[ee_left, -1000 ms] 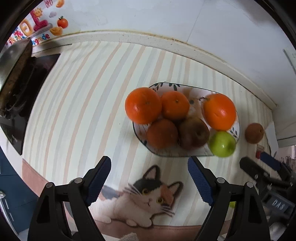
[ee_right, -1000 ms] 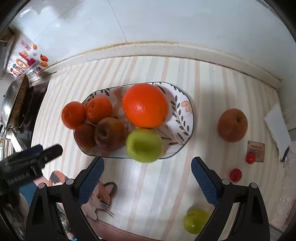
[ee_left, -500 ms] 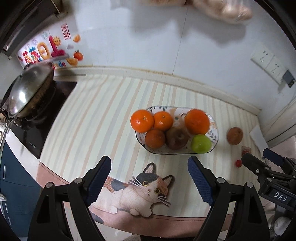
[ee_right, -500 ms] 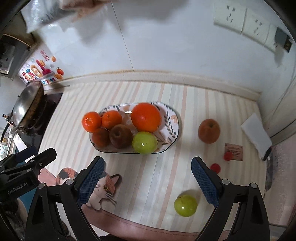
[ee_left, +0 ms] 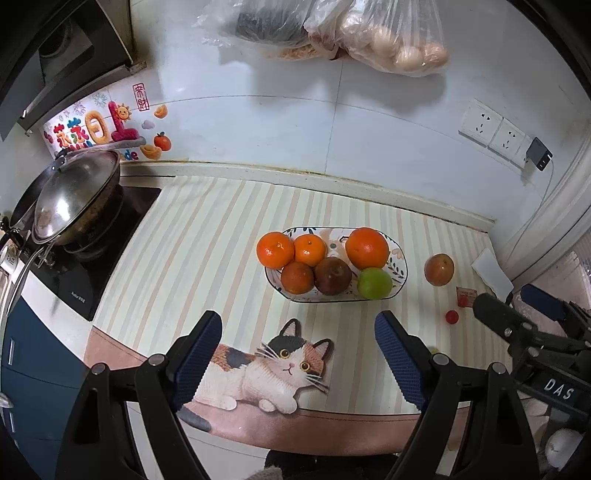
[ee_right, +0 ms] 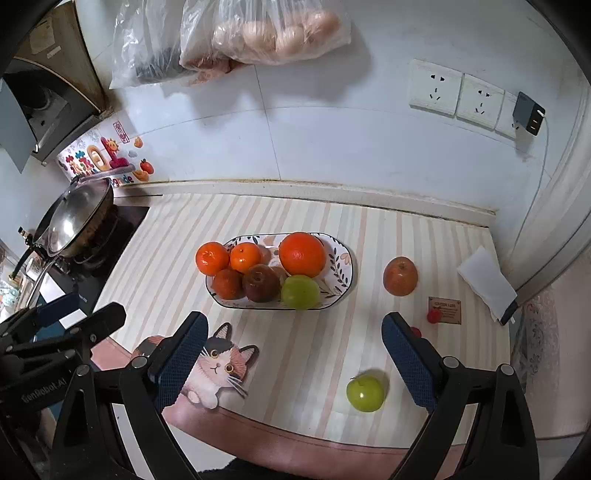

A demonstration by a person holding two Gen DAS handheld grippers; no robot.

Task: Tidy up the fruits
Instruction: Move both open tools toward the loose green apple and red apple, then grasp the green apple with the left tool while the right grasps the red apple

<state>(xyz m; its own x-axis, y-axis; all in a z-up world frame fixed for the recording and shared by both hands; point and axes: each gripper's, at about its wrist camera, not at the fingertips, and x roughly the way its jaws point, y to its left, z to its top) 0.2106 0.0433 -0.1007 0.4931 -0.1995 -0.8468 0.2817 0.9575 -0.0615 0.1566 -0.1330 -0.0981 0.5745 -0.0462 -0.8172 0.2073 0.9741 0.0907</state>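
Observation:
An oval patterned plate (ee_left: 400,271) (ee_right: 345,275) on the striped mat holds several fruits: oranges (ee_left: 367,247) (ee_right: 302,254), dark apples (ee_left: 332,276) (ee_right: 260,282) and a green apple (ee_left: 374,283) (ee_right: 300,291). A reddish apple (ee_left: 439,269) (ee_right: 400,276) lies right of the plate. A second green apple (ee_right: 365,392) lies near the front edge. My left gripper (ee_left: 297,358) and right gripper (ee_right: 291,360) are open, empty, and held well back above the counter's front edge.
A lidded wok (ee_left: 74,201) (ee_right: 79,218) sits on the stove at left. Small red items (ee_left: 451,316) (ee_right: 434,315), a brown card (ee_right: 445,310) and a white cloth (ee_right: 485,282) lie at right. Plastic bags (ee_right: 258,33) hang on the wall. A cat picture (ee_left: 273,365) marks the mat.
Both grippers have pulled back and up from the plate, so the fruits look smaller and more of the wall and counter shows. Nothing was grasped.

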